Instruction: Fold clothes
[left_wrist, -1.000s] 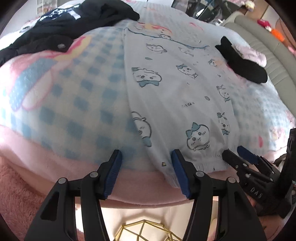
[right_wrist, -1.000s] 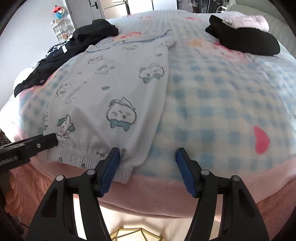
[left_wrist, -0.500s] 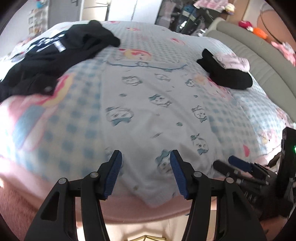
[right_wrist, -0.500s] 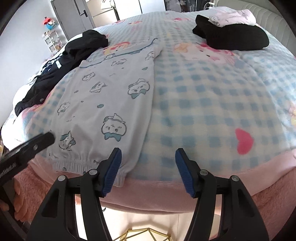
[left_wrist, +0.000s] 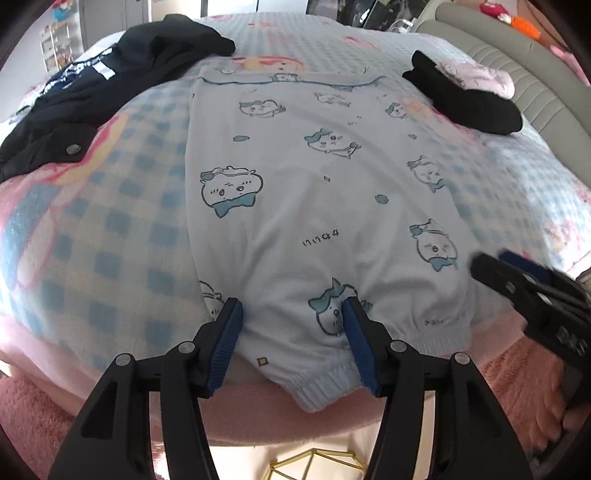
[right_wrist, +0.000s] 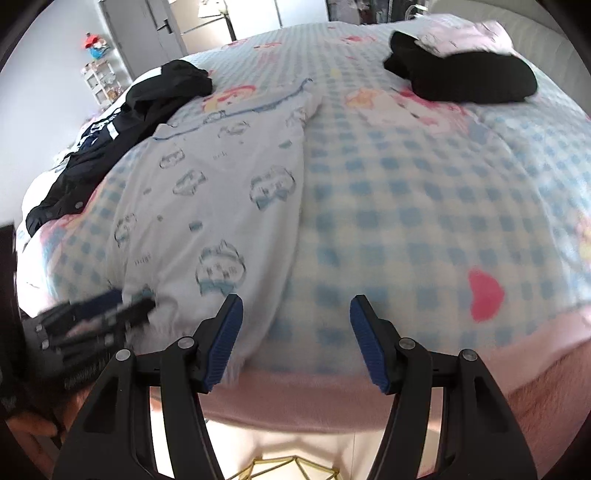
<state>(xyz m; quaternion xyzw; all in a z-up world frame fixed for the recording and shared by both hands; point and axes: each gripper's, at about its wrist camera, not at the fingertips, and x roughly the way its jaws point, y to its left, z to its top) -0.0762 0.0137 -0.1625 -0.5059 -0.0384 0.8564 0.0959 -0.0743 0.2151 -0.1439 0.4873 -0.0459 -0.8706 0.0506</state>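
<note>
While both tools are held over the near edge of the bed, the pale blue printed garment (left_wrist: 317, 206) is found spread flat on the checked blanket (left_wrist: 110, 221), lengthwise away from the tools, with its ribbed cuffs at the near edge. The left gripper (left_wrist: 291, 339) is seen with its jaws well apart and still widening slightly; the garment's near hem lies between and beyond the blue pads (left_wrist: 225, 347), but no pressing of cloth is observed. The right gripper (right_wrist: 295, 339) is likewise held with jaws apart, nothing being clamped: its left pad is placed over the garment's right edge, its right pad over bare blanket. Ahead and to the left of both tools a heap of dark clothing (left_wrist: 110, 74) is noted. Ahead and to the right, a folded black item (right_wrist: 461, 77) with a pink item (right_wrist: 465, 37) upon it is recorded.
</note>
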